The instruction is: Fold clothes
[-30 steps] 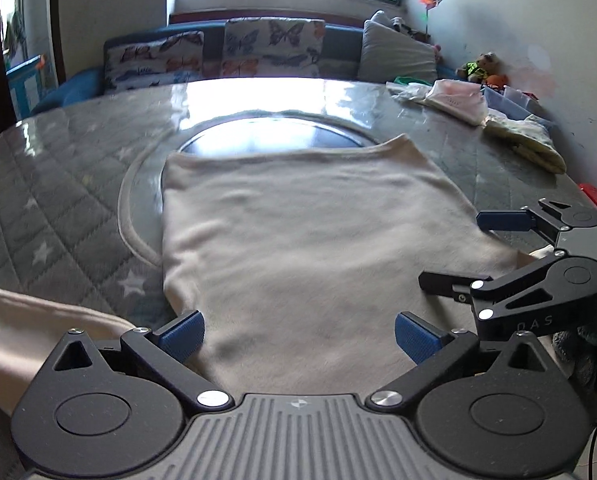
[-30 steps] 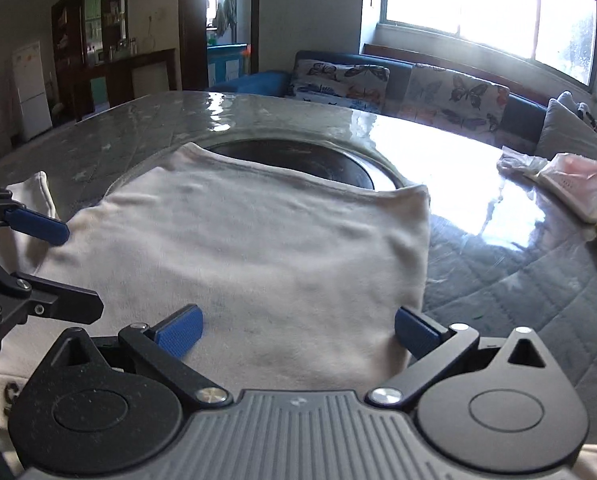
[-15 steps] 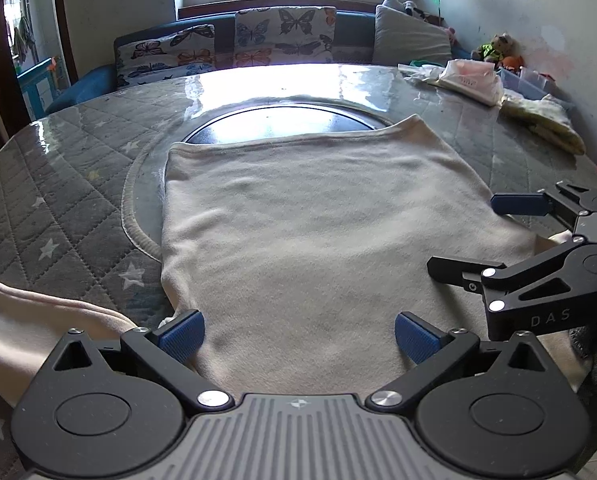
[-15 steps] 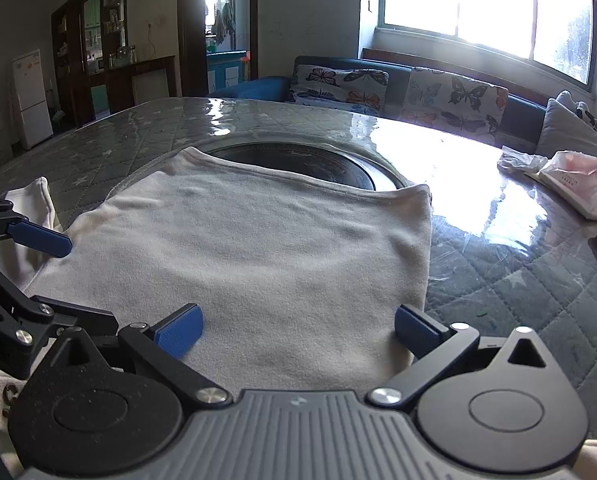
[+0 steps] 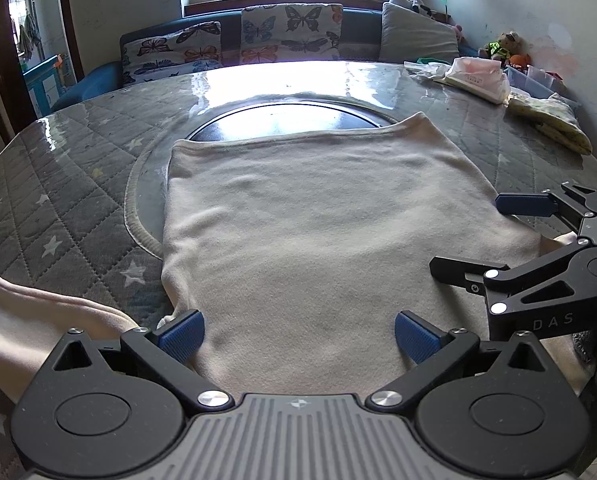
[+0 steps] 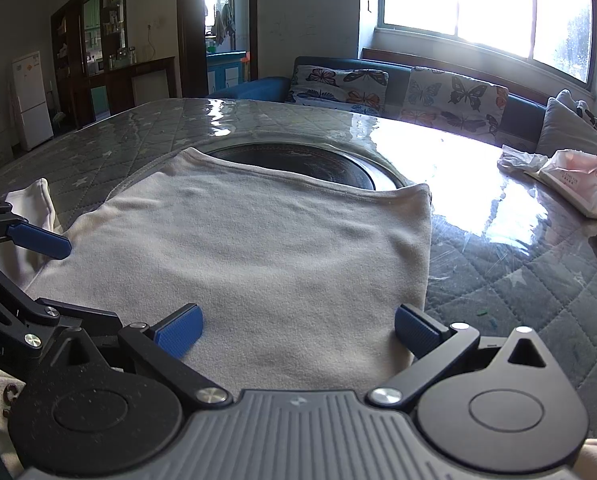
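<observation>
A sunlit living room with a butterfly-print sofa (image 5: 234, 46) under the window frames the grey quilted star-pattern table cover (image 5: 58, 200) under glossy clear plastic where I am working, a dark round inset (image 5: 286, 118) showing at the table's centre. Spread flat across it lies the cream fleece garment (image 5: 310, 232), its far hem running along the inset's near rim at 12 o'clock and its near end passing under both of my tools at 6 o'clock. One cream sleeve (image 5: 30, 320) trails off at 8 o'clock in the left view. As I judge it, the job is at an early stage: the body is laid out and smoothed, but no fold shows in it yet, and the sleeve is not yet tucked in. My left gripper (image 5: 298, 332) hangs low over the near part of the cloth with its blue-padded fingers (image 5: 180, 330) spread wide, pinching nothing; whether the pads brush the fleece I cannot tell. My right gripper (image 6: 296, 330) is likewise spread wide and empty, its right pad near the garment's side edge at 4 o'clock in its own view. Each tool shows in the other's camera, side by side at the near end. A crumpled pink-and-white packet (image 6: 574, 180) sits well apart at 2 o'clock near the table's far edge.
</observation>
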Tool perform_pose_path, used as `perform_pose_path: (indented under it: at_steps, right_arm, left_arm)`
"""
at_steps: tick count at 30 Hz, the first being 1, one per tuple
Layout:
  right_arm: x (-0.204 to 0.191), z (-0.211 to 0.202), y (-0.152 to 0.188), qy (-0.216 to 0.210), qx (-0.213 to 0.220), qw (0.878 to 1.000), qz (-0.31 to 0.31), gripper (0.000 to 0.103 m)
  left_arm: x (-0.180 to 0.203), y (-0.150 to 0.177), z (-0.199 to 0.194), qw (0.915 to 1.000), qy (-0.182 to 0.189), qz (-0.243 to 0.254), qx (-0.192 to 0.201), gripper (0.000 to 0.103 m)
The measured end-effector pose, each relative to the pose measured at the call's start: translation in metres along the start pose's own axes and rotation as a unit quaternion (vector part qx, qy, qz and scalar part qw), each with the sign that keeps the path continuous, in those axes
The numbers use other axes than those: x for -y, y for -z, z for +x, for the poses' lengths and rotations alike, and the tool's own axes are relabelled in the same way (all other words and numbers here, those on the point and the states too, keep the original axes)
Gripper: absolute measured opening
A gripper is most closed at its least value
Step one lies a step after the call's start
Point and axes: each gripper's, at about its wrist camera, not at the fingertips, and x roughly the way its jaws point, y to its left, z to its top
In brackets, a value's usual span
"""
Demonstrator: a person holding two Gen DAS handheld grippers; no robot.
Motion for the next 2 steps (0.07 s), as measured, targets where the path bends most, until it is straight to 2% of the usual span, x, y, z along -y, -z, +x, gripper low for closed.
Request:
perform_pose_path:
  at_steps: [2]
  right_arm:
    - [-0.0002,0.0000,0.0001,0.000,0.000,1.000,0.000,0.103]
  left_arm:
    - [0.0000,-0.0001,0.0003,1.0000,0.000,0.000,-0.001,0.103]
